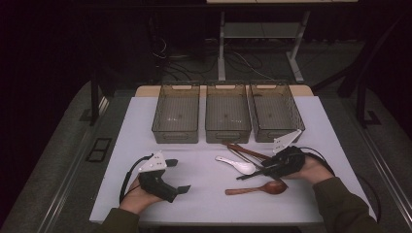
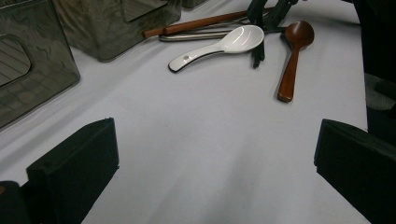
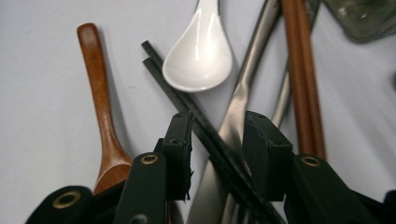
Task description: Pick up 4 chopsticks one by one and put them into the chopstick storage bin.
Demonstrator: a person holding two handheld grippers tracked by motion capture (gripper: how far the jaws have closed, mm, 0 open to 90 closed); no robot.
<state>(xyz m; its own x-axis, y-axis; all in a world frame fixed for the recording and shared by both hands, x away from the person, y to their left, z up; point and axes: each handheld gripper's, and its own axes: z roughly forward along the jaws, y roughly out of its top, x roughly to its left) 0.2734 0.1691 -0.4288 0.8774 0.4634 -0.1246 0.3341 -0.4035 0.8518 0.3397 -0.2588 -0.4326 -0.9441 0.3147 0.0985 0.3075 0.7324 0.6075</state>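
Left gripper [image 1: 180,175] held low near table's front edge, jaws spread wide, nothing between. Right gripper [image 1: 260,171] angled leftward, jaws partly parted. Both forearms extended from near edge.

Olive-green sleeves [image 1: 340,206] cover both forearms; each black gripper carries a grey three-cornered plate [image 1: 153,162] and trailing black cable [image 1: 127,177]. Brass-coloured rivets [image 3: 149,159] stud the right gripper [image 3: 217,133].

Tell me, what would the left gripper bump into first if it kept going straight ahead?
Probably nothing for a while: the left gripper points over bare white table. Farther along that line lie the white spoon and the wooden spoon; which comes first is hard to tell, likely the white one.
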